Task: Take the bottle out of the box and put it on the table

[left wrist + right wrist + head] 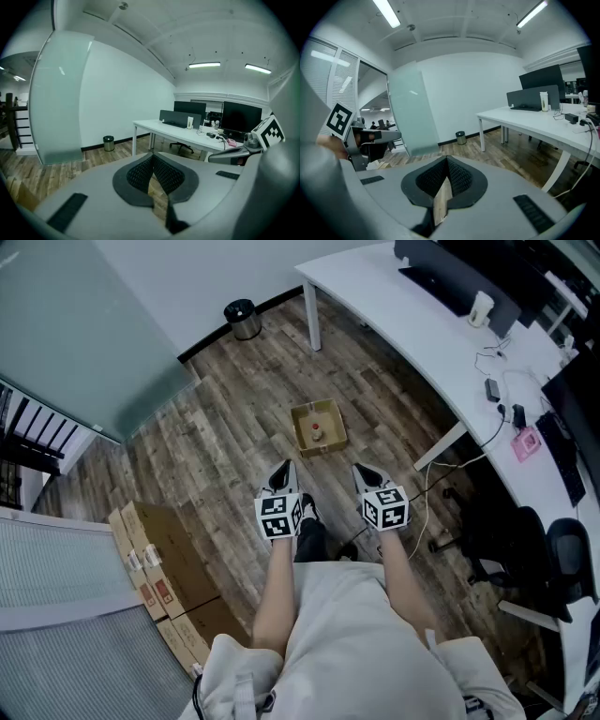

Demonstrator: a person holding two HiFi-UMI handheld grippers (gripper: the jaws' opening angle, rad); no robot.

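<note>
**A:** Two tools in your hands. How do they stand?

**B:** My left tool (284,466) has its jaws closed tip to tip with nothing between them, and so does my right tool (362,471). I hold them side by side in front of me, tilted a little downward.

**A:** Where is the bottle?

**B:** The bottle (318,434) stands upright inside the open cardboard box (297,433). The box sits on the wooden floor (225,418) ahead of both tools, and neither tool touches it.

**A:** And the worktop?

**B:** The white worktop (394,320) runs along my right, beyond the box. A small bin (243,319) stands by the far wall, and stacked cartons (159,568) lie to my left.
</note>
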